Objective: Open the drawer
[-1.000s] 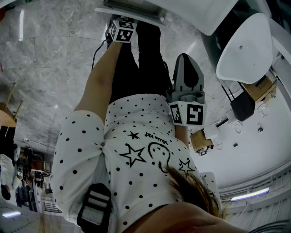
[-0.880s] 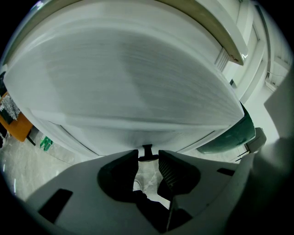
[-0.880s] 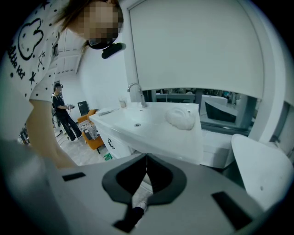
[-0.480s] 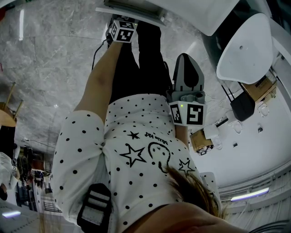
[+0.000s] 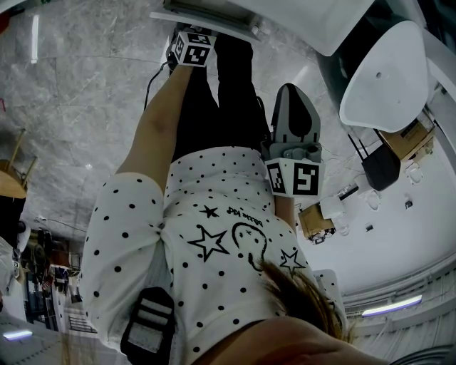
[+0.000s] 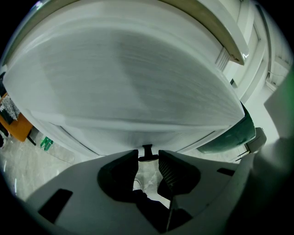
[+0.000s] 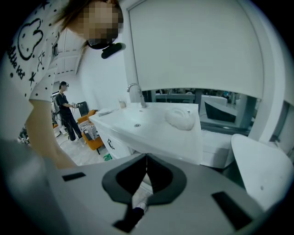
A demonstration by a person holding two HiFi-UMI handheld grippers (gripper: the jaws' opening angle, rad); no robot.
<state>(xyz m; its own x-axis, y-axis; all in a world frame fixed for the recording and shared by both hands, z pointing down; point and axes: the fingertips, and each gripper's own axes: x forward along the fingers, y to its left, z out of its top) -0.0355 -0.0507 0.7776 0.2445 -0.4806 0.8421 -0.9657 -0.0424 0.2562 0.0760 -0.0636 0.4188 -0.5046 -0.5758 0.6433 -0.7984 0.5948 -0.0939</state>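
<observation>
The drawer's white front (image 6: 128,78) fills most of the left gripper view. Its small black handle (image 6: 147,153) sits under the lower edge. My left gripper (image 6: 148,158) has that handle between its tips; the handle fills the narrow gap and meets both pads. In the head view only this gripper's marker cube (image 5: 192,48) shows, right against the white cabinet (image 5: 214,16). My right gripper (image 5: 289,91) hangs beside the person's leg, away from the drawer, its jaws shut on nothing (image 7: 146,158).
A white chair (image 5: 385,71) stands at the right, with a cardboard box (image 5: 407,139) behind it. A white basin with a tap (image 7: 134,94) lies ahead of the right gripper. Another person (image 7: 66,110) stands far off by an orange chair (image 7: 94,137). Grey marble floor (image 5: 78,93) lies below.
</observation>
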